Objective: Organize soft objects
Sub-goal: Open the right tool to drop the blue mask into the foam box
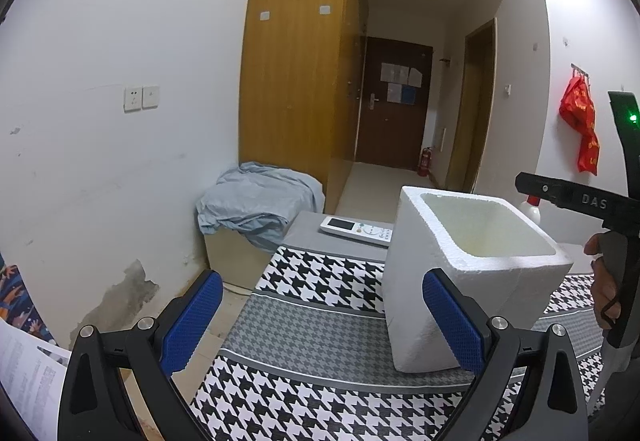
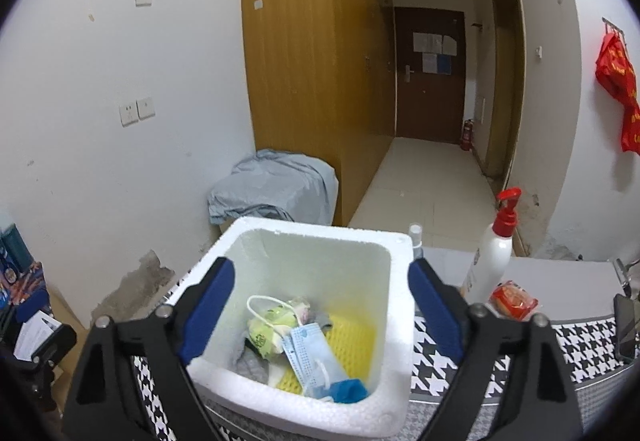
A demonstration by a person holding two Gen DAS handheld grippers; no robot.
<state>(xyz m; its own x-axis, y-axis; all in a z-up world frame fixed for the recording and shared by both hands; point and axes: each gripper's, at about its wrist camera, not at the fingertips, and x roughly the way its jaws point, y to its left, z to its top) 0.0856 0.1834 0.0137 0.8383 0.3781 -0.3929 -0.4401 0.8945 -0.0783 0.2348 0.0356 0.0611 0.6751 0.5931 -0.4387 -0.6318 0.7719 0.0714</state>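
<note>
Your right gripper (image 2: 316, 305) hangs wide open and empty above the foam box (image 2: 400, 325) on the houndstooth table (image 2: 580, 345). Inside, the blue face mask (image 2: 308, 357) lies with its long axis running near-right to far-left. Your left gripper (image 1: 320, 321) is open too, holding nothing.

White walls (image 1: 100, 161), wooden wardrobe (image 1: 296, 61)

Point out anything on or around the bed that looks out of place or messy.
The crumpled pale blue sheet is draped loosely over a low cabinet by the wall, not folded. Inside the white foam box the blue face mask and other soft items lie in a jumbled heap. Wall plaster near the floor is peeling.
</note>
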